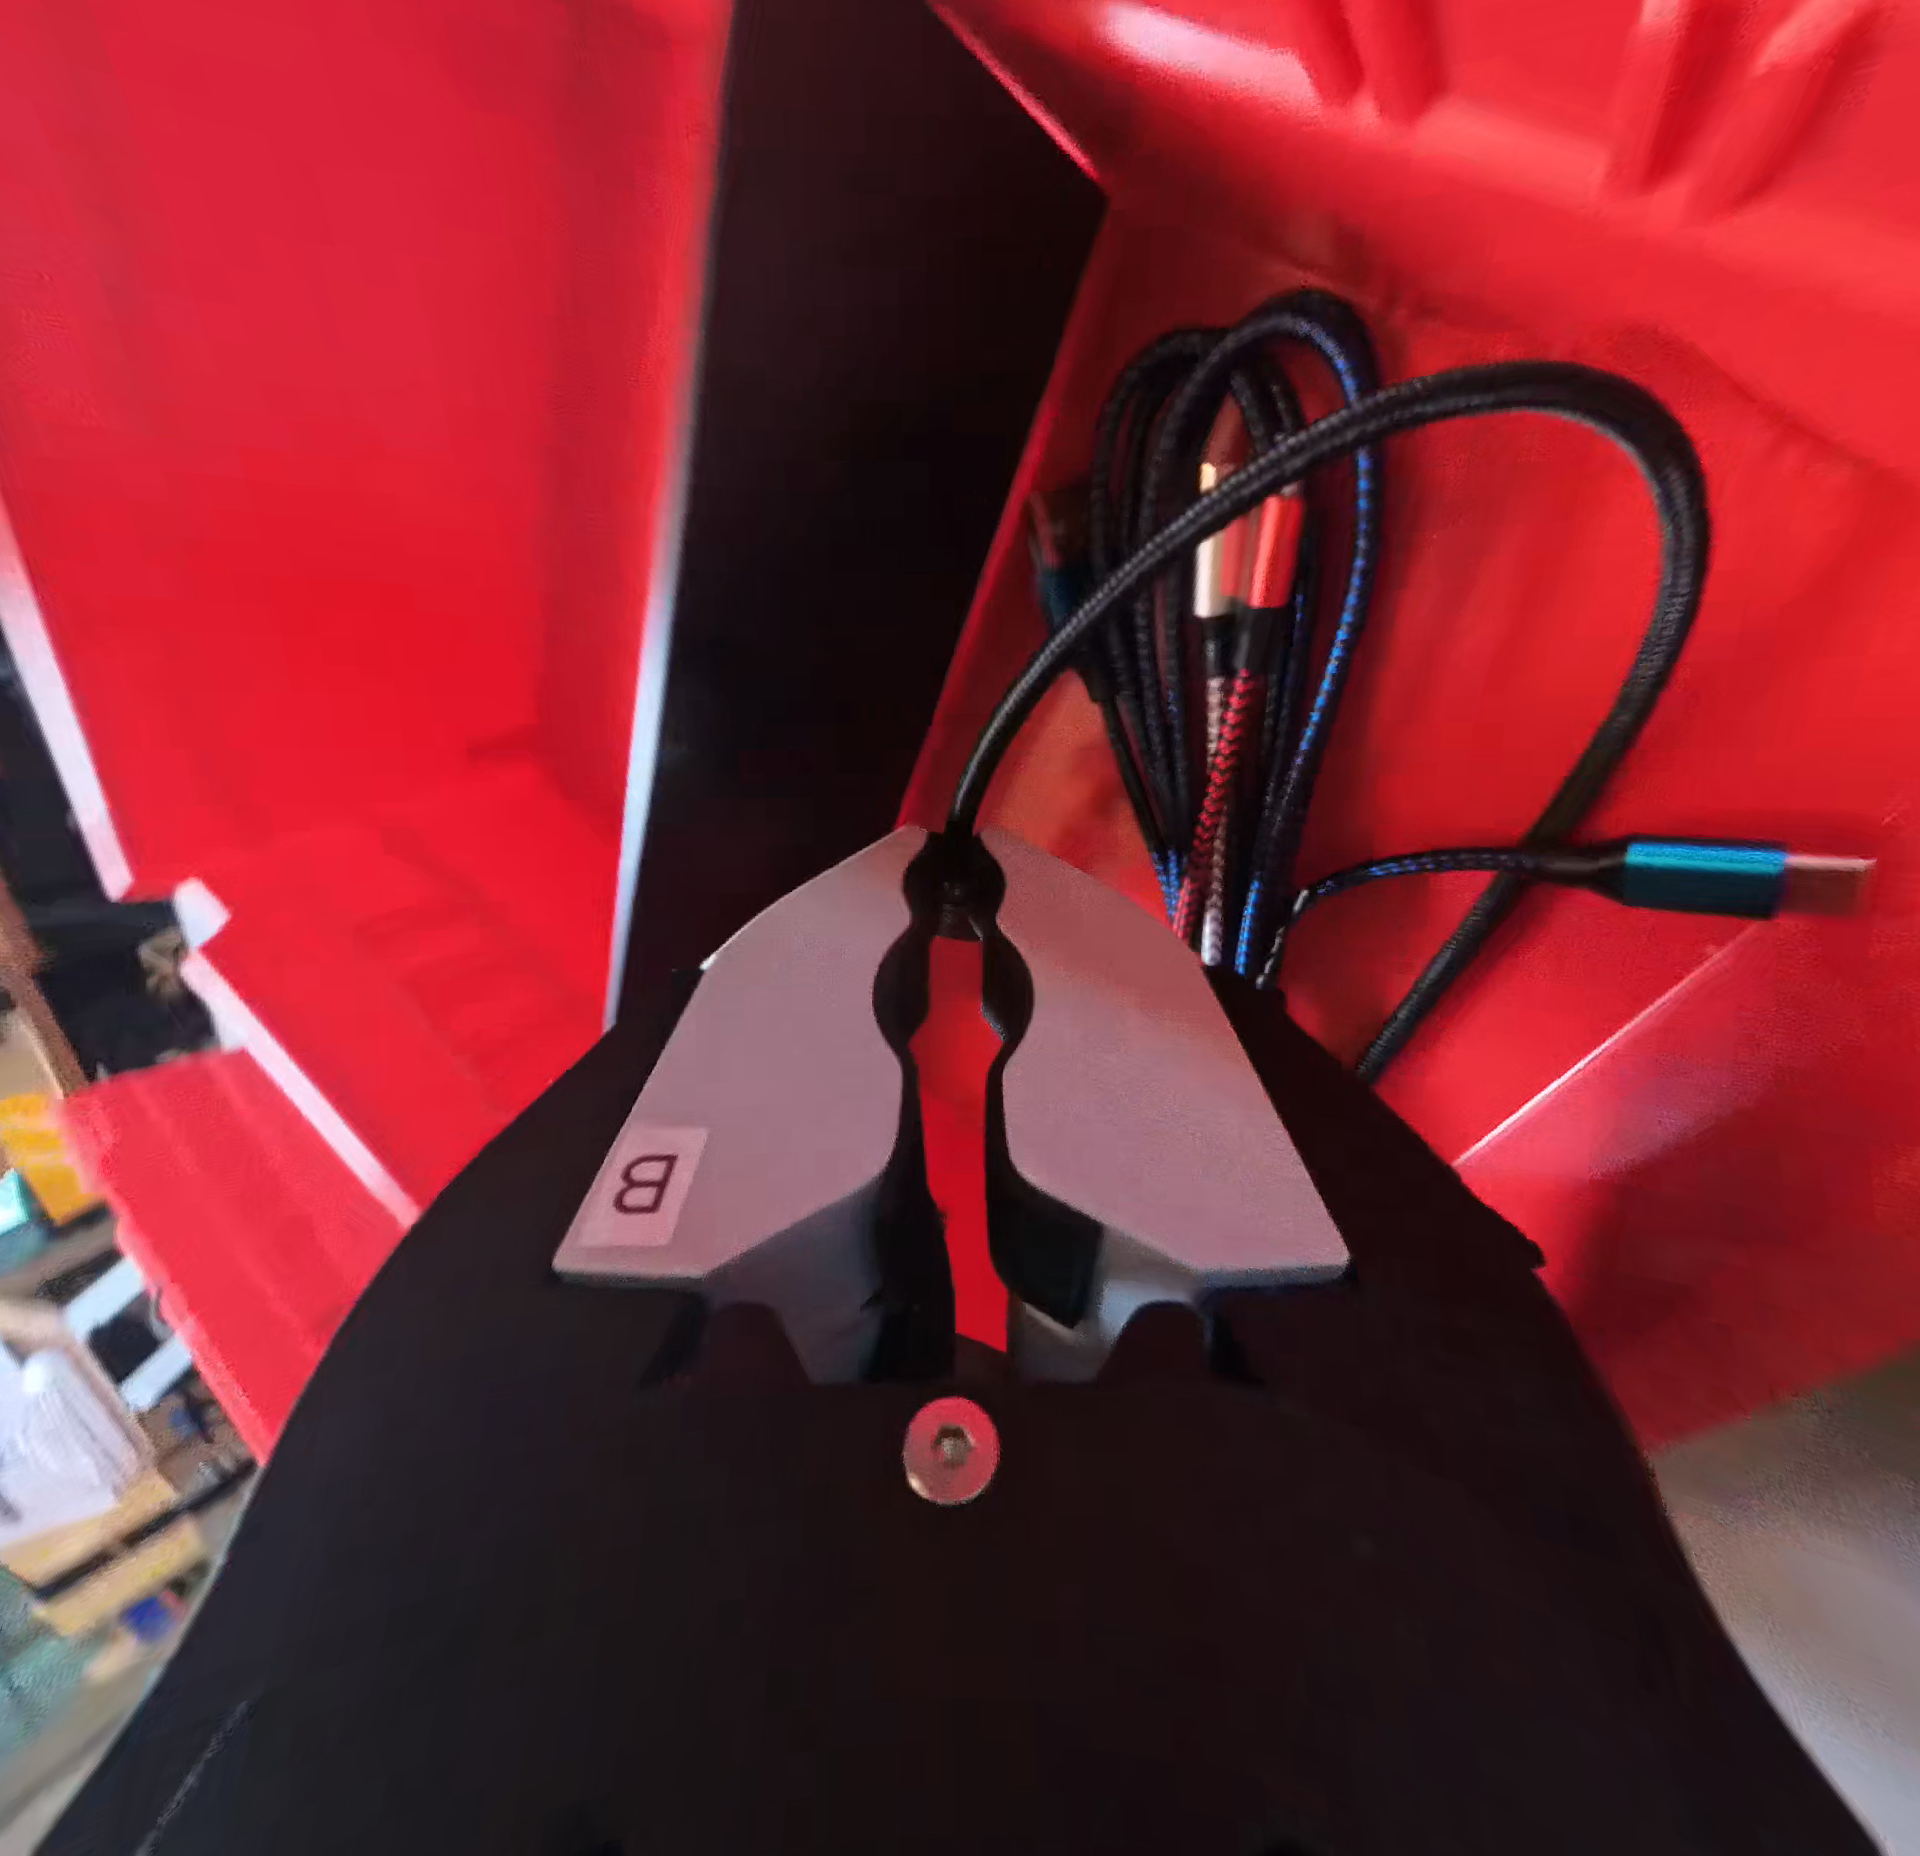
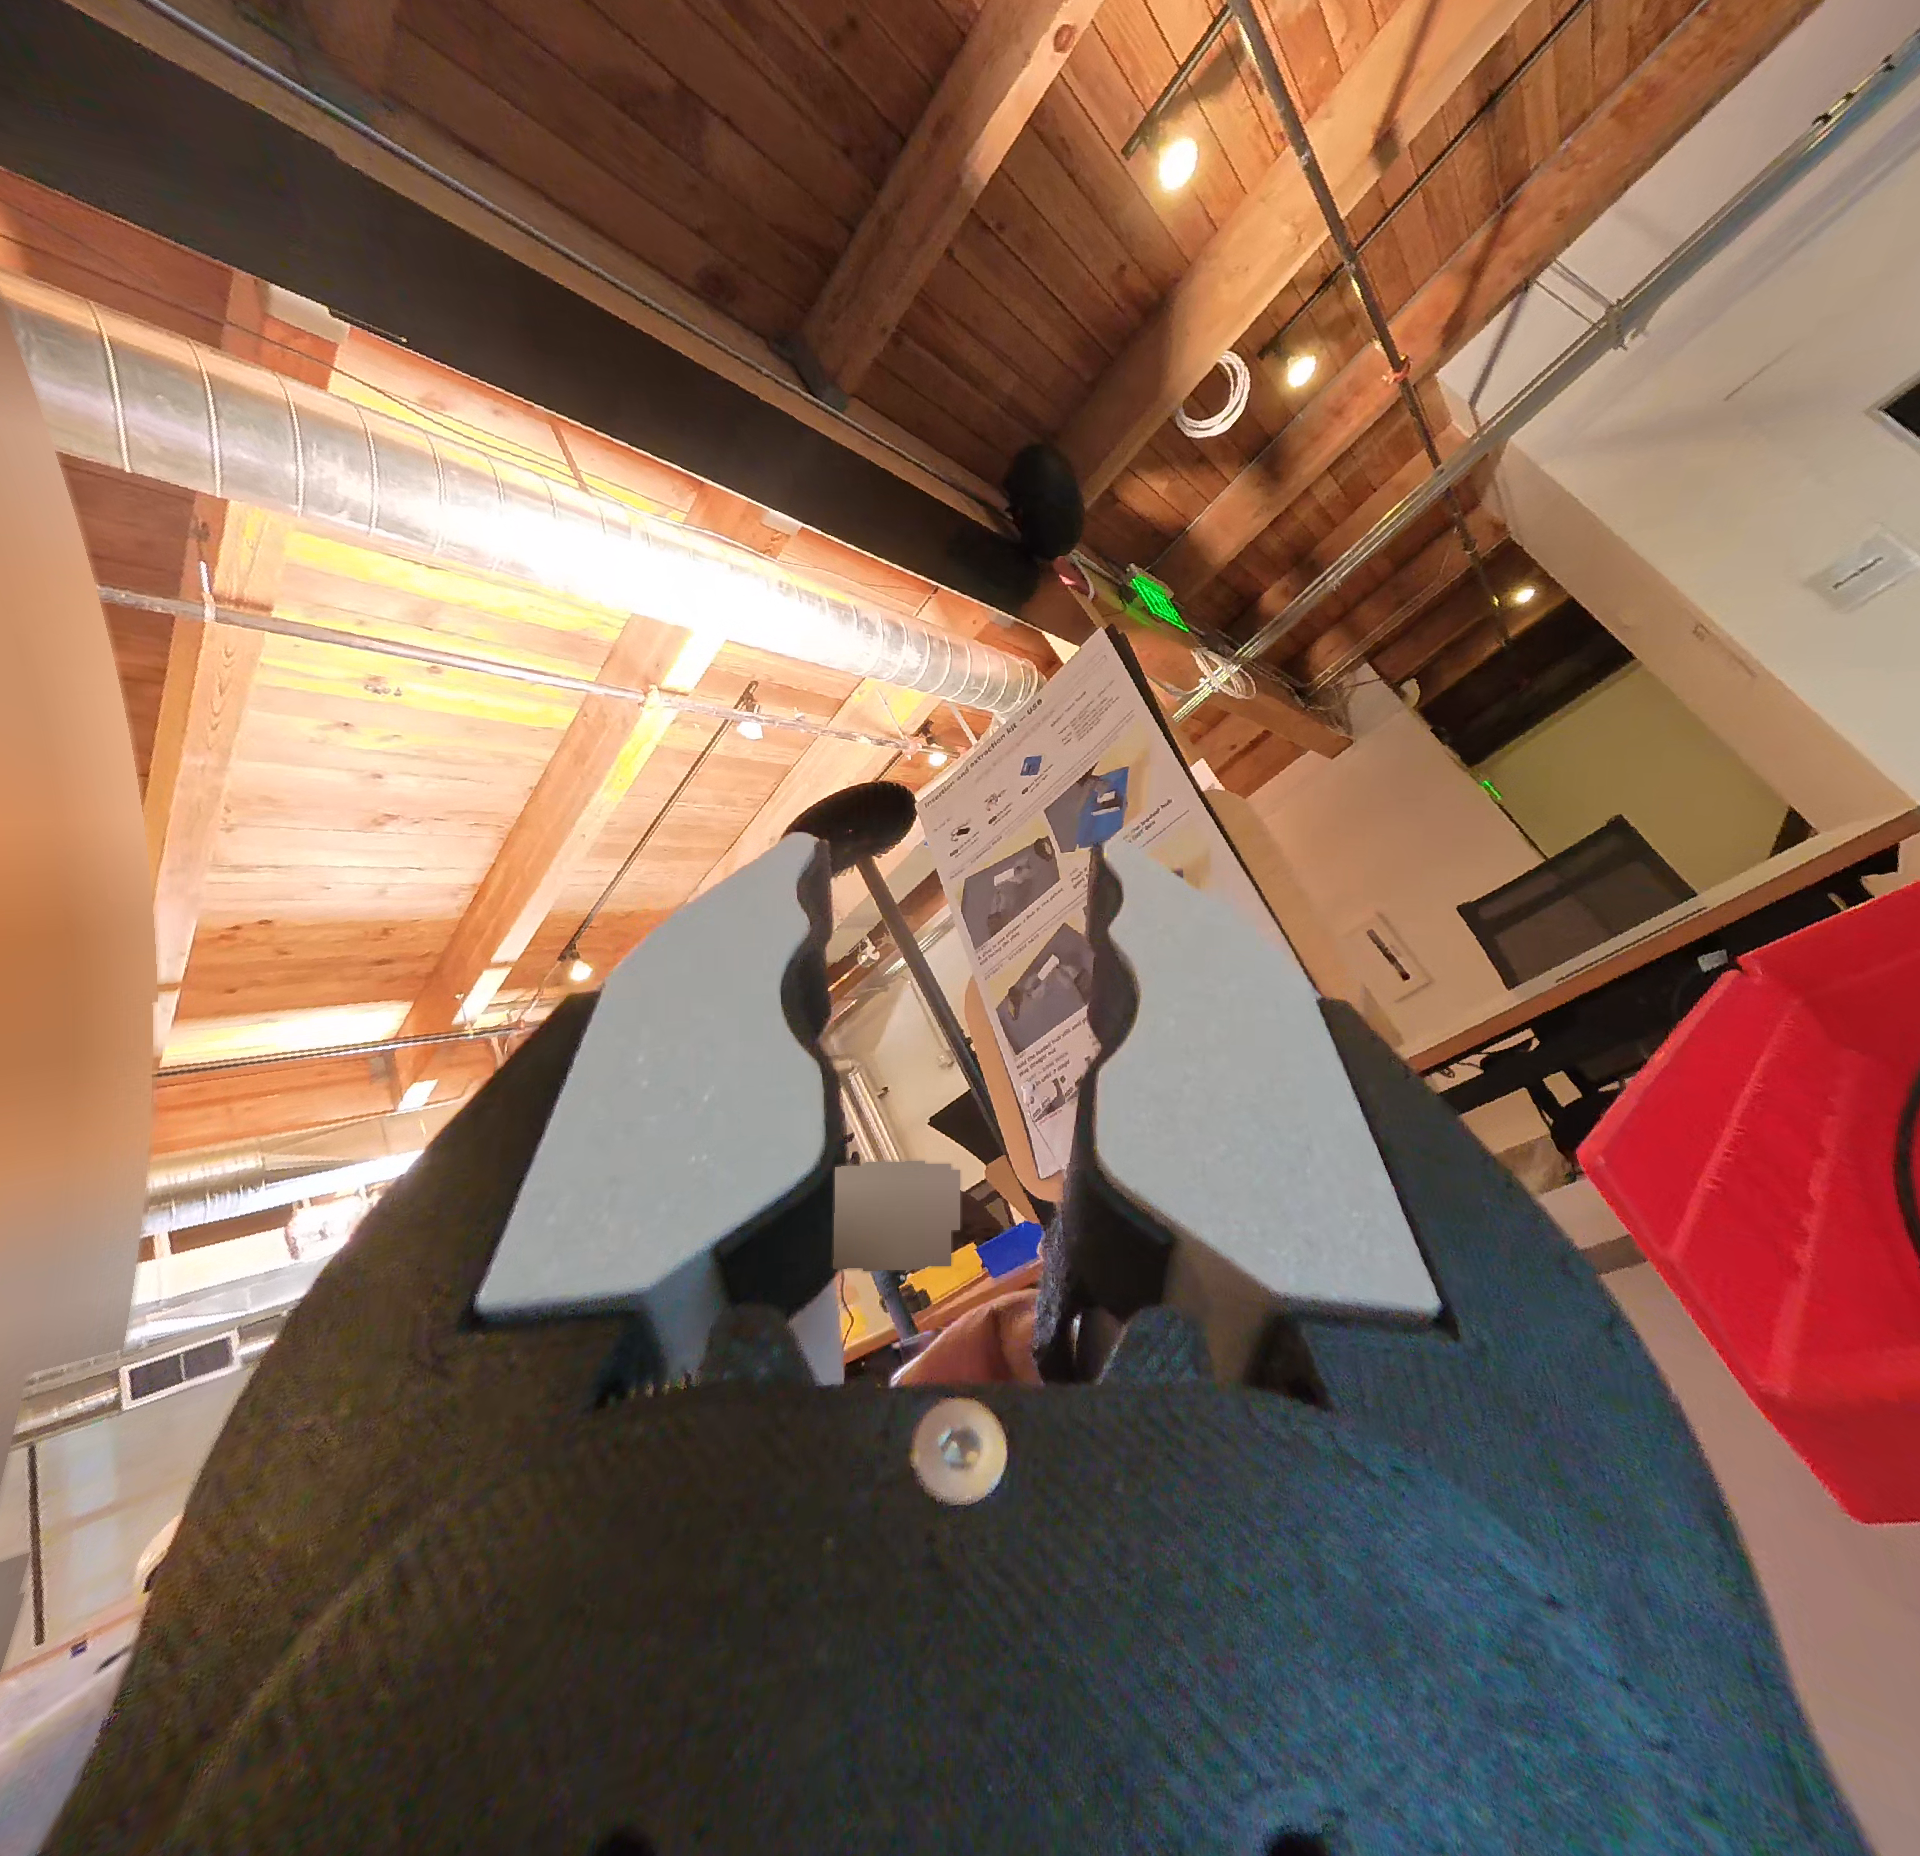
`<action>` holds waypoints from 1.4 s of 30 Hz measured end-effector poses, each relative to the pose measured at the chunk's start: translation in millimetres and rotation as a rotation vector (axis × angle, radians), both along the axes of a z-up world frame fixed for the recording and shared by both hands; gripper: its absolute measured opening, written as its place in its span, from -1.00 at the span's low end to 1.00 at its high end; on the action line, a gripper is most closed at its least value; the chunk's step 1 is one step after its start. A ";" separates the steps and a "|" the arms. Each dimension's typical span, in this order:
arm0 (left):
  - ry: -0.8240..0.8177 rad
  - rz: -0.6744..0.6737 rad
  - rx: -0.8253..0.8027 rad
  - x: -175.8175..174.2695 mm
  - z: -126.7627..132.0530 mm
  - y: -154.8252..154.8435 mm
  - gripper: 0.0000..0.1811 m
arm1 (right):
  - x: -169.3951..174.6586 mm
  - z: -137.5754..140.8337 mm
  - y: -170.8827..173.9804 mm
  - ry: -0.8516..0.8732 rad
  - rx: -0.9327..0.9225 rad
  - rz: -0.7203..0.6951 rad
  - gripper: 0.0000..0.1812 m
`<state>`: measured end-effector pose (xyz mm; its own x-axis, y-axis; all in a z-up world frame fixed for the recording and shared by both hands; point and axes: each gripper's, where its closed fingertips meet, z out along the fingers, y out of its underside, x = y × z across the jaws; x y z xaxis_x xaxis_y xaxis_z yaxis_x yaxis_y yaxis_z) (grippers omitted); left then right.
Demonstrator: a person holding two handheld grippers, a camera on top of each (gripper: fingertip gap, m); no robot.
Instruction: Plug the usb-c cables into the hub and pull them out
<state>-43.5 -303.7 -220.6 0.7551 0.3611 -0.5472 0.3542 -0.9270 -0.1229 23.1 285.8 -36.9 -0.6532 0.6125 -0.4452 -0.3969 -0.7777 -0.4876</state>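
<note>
In the left wrist view my left gripper (image 1: 954,871) is shut on a black braided cable (image 1: 1091,611), pinched at its end by the fingertips. The cable arcs up and right, then loops back down inside a red bin (image 1: 1558,248). A bundle of braided cables (image 1: 1247,611) with red, silver and blue connectors lies in the bin, and a blue-cased plug (image 1: 1714,876) points right. No hub is in view. In the right wrist view my right gripper (image 2: 961,861) is open and empty, tilted up toward the ceiling.
A black divider panel (image 1: 831,456) stands between red walls left of the cables. In the right wrist view a red bin (image 2: 1787,1214) sits at the right edge, an instruction sheet (image 2: 1049,871) and a black stand (image 2: 914,965) stand ahead, and desks (image 2: 1662,954) lie beyond. My hands' fingertips stand some 60 cm from each other.
</note>
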 end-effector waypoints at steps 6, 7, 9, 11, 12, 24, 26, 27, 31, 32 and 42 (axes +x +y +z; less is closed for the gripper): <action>0.454 0.239 0.279 14.2 93.0 0.2 -0.95 | -1.6 -0.1 -11.2 -0.012 0.059 0.012 -0.48; 0.538 0.279 0.336 18.3 107.4 -0.6 -0.95 | -1.7 -0.1 -13.0 -0.013 0.070 0.010 -0.48; 0.681 0.316 0.471 26.9 131.5 5.0 -0.95 | -2.6 -0.4 -16.9 -0.020 0.095 0.006 -0.49; 0.774 0.337 0.585 33.4 147.3 12.3 -0.95 | -4.8 -1.7 -20.8 -0.035 0.120 0.002 -0.49; 0.813 0.350 0.605 35.3 153.1 12.6 -0.95 | -6.1 -2.6 -22.6 -0.044 0.131 0.003 -0.49; 0.843 -0.028 1.627 61.1 238.5 132.6 -0.95 | -11.1 -9.6 -51.3 -0.083 0.315 0.023 -0.49; 0.726 -0.142 1.804 68.9 247.1 161.6 -0.96 | -10.9 -11.8 -61.4 -0.083 0.377 0.030 -0.49; 0.661 -0.204 1.886 73.6 250.4 175.6 -0.95 | -11.1 -13.7 -66.9 -0.085 0.412 0.033 -0.49; 0.370 -0.357 2.193 87.0 251.8 217.6 -0.96 | -10.8 -24.1 -94.3 -0.107 0.579 0.069 -0.51; 0.314 -0.373 2.233 87.3 249.4 225.3 -0.96 | -9.4 -25.9 -102.3 -0.119 0.618 0.087 -0.53; 0.037 -0.523 2.334 103.3 228.4 279.0 -0.95 | 60.5 -2.3 -239.4 -0.054 0.724 0.652 -0.56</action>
